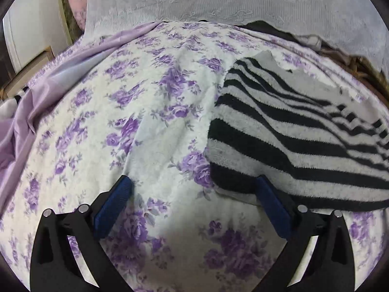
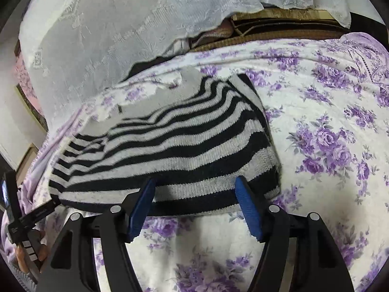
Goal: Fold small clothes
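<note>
While laid partly folded on floral bed cover (image 2: 316, 126): striped knit garment (image 2: 170, 146). Left claw (image 1: 194, 194) apart, empty, beside its edge. Right claw (image 2: 194, 194) apart at near hem, unclamped. Risk: snagging both layers, dragging fold askew on soft bedding.

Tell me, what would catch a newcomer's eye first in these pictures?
A fuzzy black-and-grey striped knit garment lies folded on a white blanket printed with purple roses. The right hand-held gripper, with blue pads, stands open at its near edge. White embroidered lace cloth hangs behind.
</note>
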Motion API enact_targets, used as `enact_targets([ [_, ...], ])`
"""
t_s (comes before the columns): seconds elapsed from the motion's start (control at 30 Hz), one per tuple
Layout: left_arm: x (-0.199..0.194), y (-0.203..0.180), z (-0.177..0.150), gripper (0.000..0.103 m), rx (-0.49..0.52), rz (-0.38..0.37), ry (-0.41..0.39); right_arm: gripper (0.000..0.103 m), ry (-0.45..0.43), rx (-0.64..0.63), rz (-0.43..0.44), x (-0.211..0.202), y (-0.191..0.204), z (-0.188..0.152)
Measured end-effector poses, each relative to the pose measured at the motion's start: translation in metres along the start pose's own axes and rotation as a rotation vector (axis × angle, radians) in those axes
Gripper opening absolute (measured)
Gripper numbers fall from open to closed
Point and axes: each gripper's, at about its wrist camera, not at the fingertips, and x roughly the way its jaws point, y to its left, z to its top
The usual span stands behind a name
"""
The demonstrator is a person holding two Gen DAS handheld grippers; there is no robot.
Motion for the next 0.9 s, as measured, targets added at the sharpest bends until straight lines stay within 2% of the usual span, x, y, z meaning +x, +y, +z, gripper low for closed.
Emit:
enact_targets([
  [0.07,-0.010,0.017,0.000,0.099,-0.076,-0.067,-0.023,0.069,-0.051,0.037,0.045,-0.012,-0.006,0.000],
  [0.17,-0.033,0.021,-0.004,0.098,-0.110,-0.054,-0.101,0.069,-0.102,0.100,0.063,-0.027,-0.018,0.002],
  [0.3,-0.059,-0.008,-0.010,0.098,-0.019,-0.098,-0.143,0.069,-0.112,0.195,0.109,-0.033,-0.037,0.002],
  [0.37,-0.068,-0.036,-0.007,0.098,0.057,-0.105,-0.154,0.069,-0.123,0.229,0.106,-0.037,-0.044,0.000],
  [0.43,-0.076,-0.062,-0.004,0.098,0.102,-0.124,-0.152,0.069,-0.129,0.281,0.133,-0.042,-0.054,-0.002],
  [0.57,-0.075,-0.109,0.007,0.098,0.118,-0.193,-0.096,0.069,-0.101,0.416,0.232,-0.048,-0.078,-0.012],
  [0.67,-0.055,-0.135,0.004,0.098,0.137,-0.195,-0.057,0.069,-0.060,0.495,0.309,-0.046,-0.089,-0.021],
  [0.77,-0.012,-0.151,-0.013,0.099,0.209,-0.127,-0.022,0.069,-0.046,0.487,0.319,-0.044,-0.087,-0.022],
  [0.9,-0.014,-0.144,-0.012,0.099,0.189,-0.171,-0.026,0.068,-0.019,0.479,0.303,-0.036,-0.084,-0.021],
])
